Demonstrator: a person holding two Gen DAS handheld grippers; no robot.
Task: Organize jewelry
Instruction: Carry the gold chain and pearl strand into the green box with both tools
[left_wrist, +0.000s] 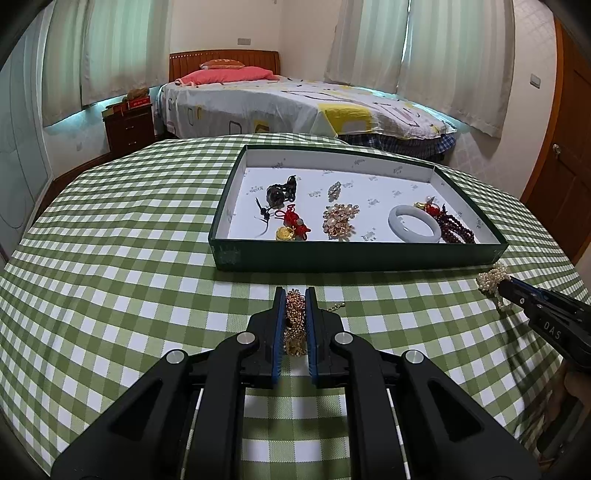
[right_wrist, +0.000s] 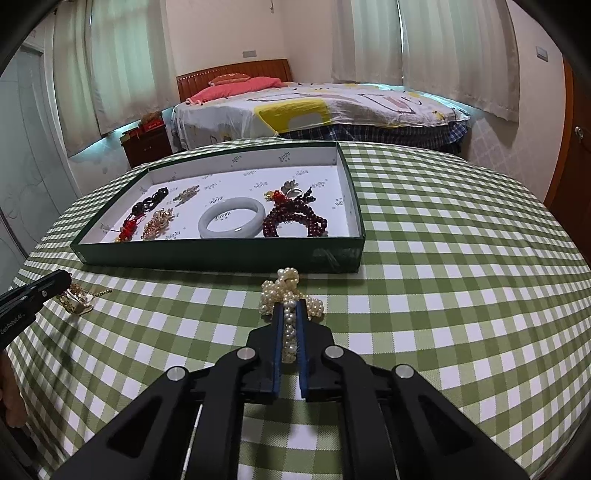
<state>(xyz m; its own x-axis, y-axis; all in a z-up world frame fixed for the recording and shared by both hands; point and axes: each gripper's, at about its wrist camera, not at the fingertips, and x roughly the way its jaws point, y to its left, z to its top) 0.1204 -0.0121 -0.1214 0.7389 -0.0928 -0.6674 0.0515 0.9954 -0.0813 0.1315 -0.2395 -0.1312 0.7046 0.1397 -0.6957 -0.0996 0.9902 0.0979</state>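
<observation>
My left gripper is shut on a gold chain piece just above the green checked tablecloth, in front of the green box. The gold piece also shows in the right wrist view. My right gripper is shut on a white pearl bracelet close before the box's front wall; the bracelet shows in the left wrist view too. The green box with white lining holds a pale jade bangle, dark red beads, a gold bead cluster, a red knot charm and a dark piece.
The table with the checked cloth fills the foreground. A bed and a wooden nightstand stand behind it. A wooden door is at the right.
</observation>
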